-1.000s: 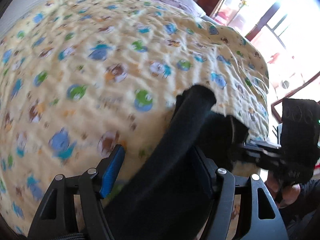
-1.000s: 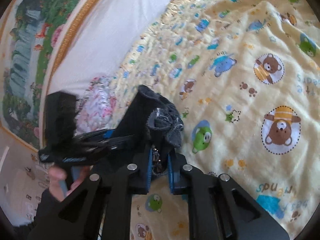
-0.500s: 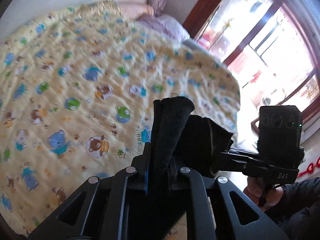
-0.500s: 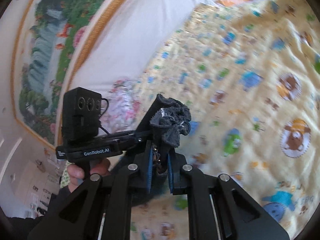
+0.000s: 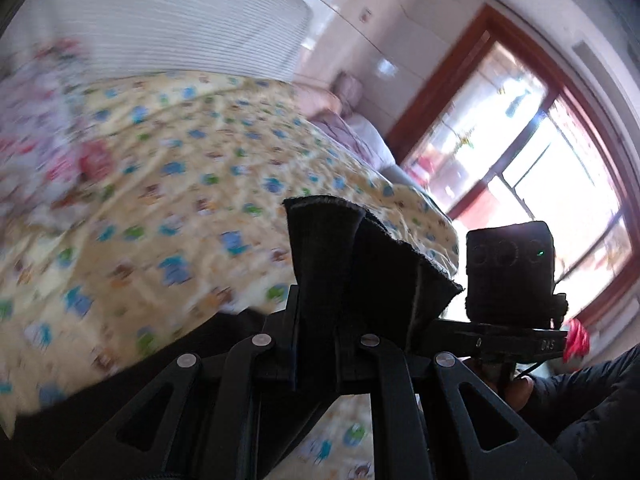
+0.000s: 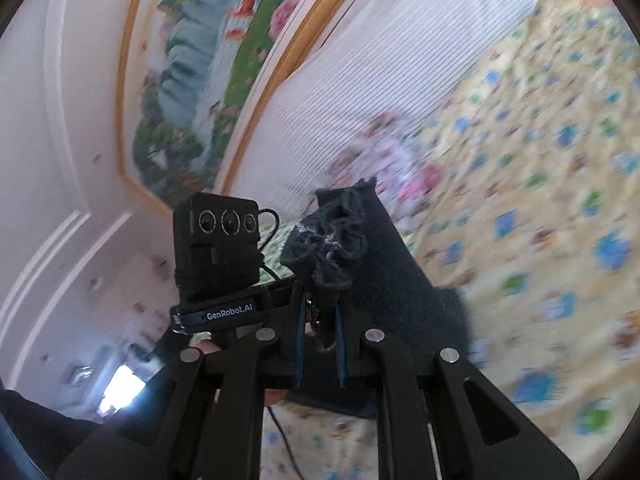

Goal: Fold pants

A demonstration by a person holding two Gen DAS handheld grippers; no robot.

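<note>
The black pants (image 5: 328, 248) hang off the yellow quilt, held up by both grippers. In the left wrist view my left gripper (image 5: 318, 332) is shut on a thick fold of the cloth, which sticks up between its fingers. The other gripper's black camera block (image 5: 512, 272) sits just to the right, held by a hand (image 5: 516, 392). In the right wrist view my right gripper (image 6: 319, 332) is shut on a bunched, frayed edge of the pants (image 6: 384, 264). The left gripper's camera block (image 6: 216, 240) is close on its left.
A yellow quilt with cartoon animals (image 5: 160, 200) covers the bed. A white ribbed headboard (image 5: 160, 20) and floral pillows (image 5: 60, 120) lie at one end, pink bedding (image 5: 352, 132) at the other. A red-framed window (image 5: 520, 140) is to the right, and a gold-framed painting (image 6: 208, 60) hangs above.
The left jaws went from open around the pants to shut on them. Both grippers have risen with the cloth, and both views have swung up from the quilt toward headboard and window.
</note>
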